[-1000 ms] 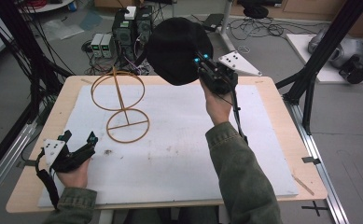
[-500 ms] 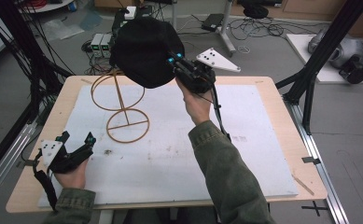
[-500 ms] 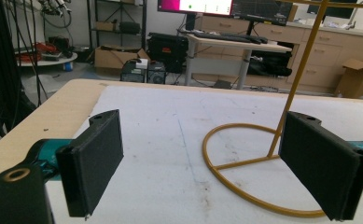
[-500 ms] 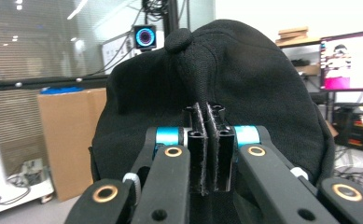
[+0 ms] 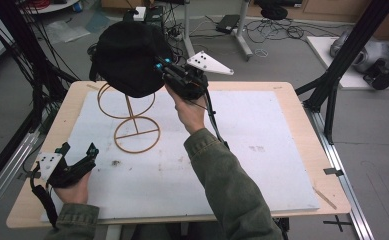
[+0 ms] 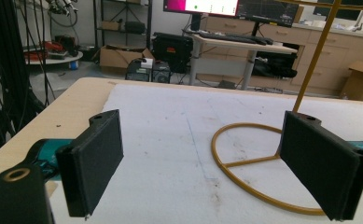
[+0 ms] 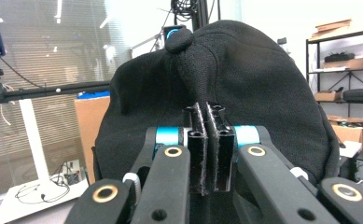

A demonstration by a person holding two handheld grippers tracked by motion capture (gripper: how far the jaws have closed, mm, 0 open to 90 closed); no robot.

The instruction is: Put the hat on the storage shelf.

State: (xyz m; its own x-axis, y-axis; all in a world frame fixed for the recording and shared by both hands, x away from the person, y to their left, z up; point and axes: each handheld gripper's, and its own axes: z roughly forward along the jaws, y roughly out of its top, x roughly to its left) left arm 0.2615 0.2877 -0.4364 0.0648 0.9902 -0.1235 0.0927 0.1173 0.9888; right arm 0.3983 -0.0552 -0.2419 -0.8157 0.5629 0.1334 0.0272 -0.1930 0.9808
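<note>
A black cap (image 5: 127, 57) hangs in the air over the top ring of a gold wire stand (image 5: 132, 117), with my right gripper (image 5: 162, 65) shut on its fabric. In the right gripper view the cap (image 7: 244, 93) bulges above the closed jaws, a fold of cloth pinched between them at my right gripper (image 7: 206, 112). The stand's round base (image 6: 258, 172) rests on the white mat. My left gripper (image 5: 77, 152) lies low at the near left of the table, open, with nothing between its pads (image 6: 95, 158).
A white mat (image 5: 262, 150) covers most of the wooden table (image 5: 307, 115). Black frame posts (image 5: 342, 65) stand at the right and left sides. Cables and equipment lie on the floor beyond the far edge.
My right gripper has carried the cap leftward, from beyond the table's far middle to above the stand's top ring. The left gripper has stayed put.
</note>
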